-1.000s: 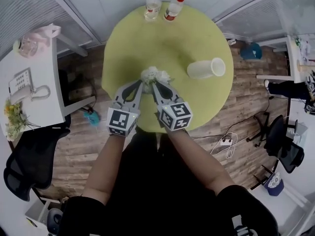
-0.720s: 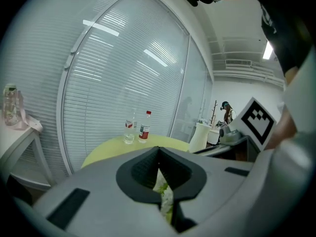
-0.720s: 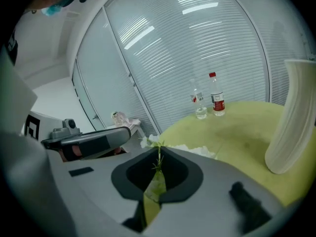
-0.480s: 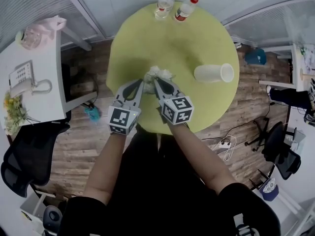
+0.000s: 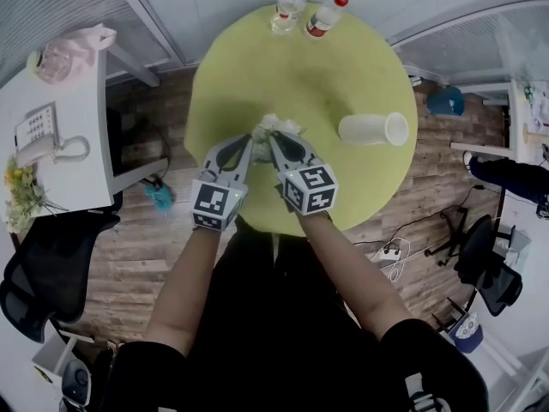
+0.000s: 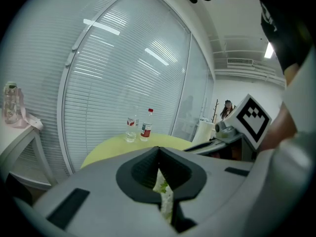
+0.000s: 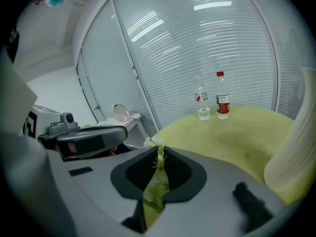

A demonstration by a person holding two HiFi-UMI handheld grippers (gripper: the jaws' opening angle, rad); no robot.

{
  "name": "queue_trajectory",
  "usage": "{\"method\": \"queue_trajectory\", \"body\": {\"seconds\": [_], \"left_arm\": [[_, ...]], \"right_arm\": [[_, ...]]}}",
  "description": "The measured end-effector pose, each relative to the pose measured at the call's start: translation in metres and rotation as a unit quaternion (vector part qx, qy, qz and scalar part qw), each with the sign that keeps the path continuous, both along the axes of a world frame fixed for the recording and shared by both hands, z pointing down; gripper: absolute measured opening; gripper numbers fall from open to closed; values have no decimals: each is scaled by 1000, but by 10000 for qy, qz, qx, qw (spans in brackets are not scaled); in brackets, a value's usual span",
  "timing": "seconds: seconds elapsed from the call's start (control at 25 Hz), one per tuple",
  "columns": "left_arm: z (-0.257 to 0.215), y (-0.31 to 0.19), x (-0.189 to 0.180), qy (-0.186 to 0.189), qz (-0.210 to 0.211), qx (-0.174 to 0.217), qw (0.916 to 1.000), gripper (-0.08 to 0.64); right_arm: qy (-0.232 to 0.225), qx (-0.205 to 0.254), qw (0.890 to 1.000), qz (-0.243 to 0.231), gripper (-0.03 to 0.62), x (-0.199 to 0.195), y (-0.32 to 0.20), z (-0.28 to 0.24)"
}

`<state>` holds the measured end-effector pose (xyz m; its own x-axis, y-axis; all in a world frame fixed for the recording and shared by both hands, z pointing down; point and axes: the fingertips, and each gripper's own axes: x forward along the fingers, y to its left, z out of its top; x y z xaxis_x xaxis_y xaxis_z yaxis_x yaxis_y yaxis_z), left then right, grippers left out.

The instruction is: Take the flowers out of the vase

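Note:
A small bunch of white flowers [image 5: 274, 127] with green stems sits over the near middle of the round yellow-green table [image 5: 257, 67]. Both grippers meet at it. My left gripper [image 5: 246, 142] is shut on a white bloom and leaf [image 6: 164, 194]. My right gripper [image 5: 274, 141] is shut on a green stem [image 7: 158, 179], with small white blooms [image 7: 154, 141] showing above the jaws. The white vase [image 5: 369, 129] lies on its side to the right, mouth pointing right, apart from the flowers. It shows as a white curve [image 7: 291, 157] at the edge of the right gripper view.
Two water bottles [image 5: 290, 9] [image 5: 323, 15] stand at the table's far edge. A white side desk [image 5: 60, 170] on the left holds a phone [image 5: 39, 140], a pink bag [image 5: 69, 54] and yellow flowers [image 5: 21, 197]. A black chair [image 5: 43, 264] stands near it.
Both grippers, still shut on the flowers, have sunk slightly toward the table. The view has shifted a little. The vase has not moved.

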<state>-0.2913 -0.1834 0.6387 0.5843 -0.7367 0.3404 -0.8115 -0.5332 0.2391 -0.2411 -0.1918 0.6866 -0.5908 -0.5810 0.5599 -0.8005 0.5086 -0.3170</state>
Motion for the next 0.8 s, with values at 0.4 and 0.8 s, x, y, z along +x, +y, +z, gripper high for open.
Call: {"method": "queue_trajectory", "body": {"seconds": [0.4,0.8], "left_arm": [[-20,3,-1,82,-3,147,9999,9],[-57,17,10,122,151,404,9990,9]], "right_arm": [[-42,227,9997,106,143,4,-3,-25],[-106,675,9974,218,144,34,17,-75]]}}
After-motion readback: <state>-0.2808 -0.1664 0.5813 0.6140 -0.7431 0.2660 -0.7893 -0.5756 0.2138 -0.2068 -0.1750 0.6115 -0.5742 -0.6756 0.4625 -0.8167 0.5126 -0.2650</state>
